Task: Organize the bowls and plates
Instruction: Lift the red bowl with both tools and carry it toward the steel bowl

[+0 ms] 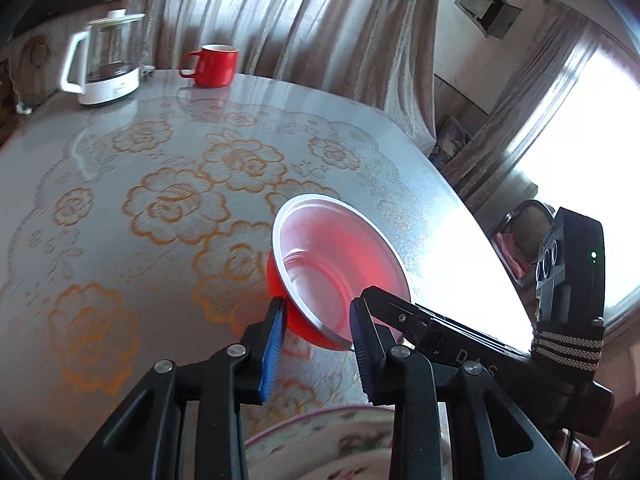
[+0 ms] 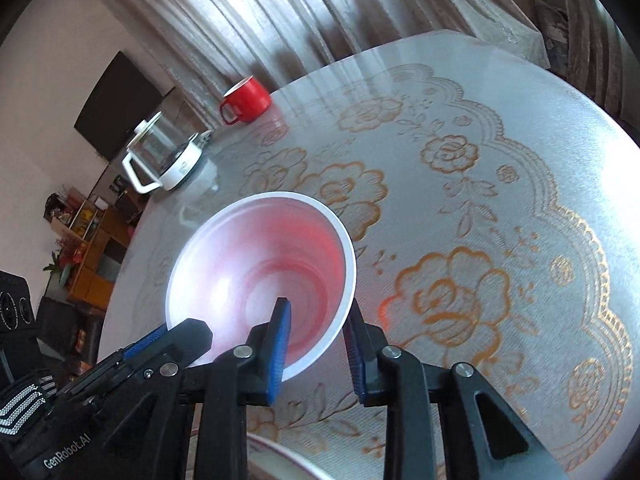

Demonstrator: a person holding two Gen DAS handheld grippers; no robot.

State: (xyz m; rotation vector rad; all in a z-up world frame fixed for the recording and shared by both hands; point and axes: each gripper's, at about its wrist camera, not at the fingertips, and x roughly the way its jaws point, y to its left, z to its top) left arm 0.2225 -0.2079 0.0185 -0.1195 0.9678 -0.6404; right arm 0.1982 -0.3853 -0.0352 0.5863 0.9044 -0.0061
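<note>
A bowl [image 1: 332, 248], red outside and white inside, is tilted just above the flowered tablecloth. My left gripper [image 1: 318, 316] is shut on its near rim, one blue pad on the red outside and the other inside. My right gripper [image 2: 316, 320] is shut on the same bowl [image 2: 248, 256], its left pad inside and its right pad outside the rim. Each gripper shows at the edge of the other view, at the bowl's rim. A flower-patterned plate [image 1: 320, 440] lies on the table under my grippers, mostly hidden, and its rim [image 2: 280, 456] peeks out in the right wrist view.
At the table's far side stand a red mug [image 1: 214, 66] and a glass kettle [image 1: 104, 64] on a white base. Curtains hang behind the round table [image 1: 100, 200]. A chair [image 1: 528, 232] stands off the table's right edge, and shelves [image 2: 84, 248] stand by the wall.
</note>
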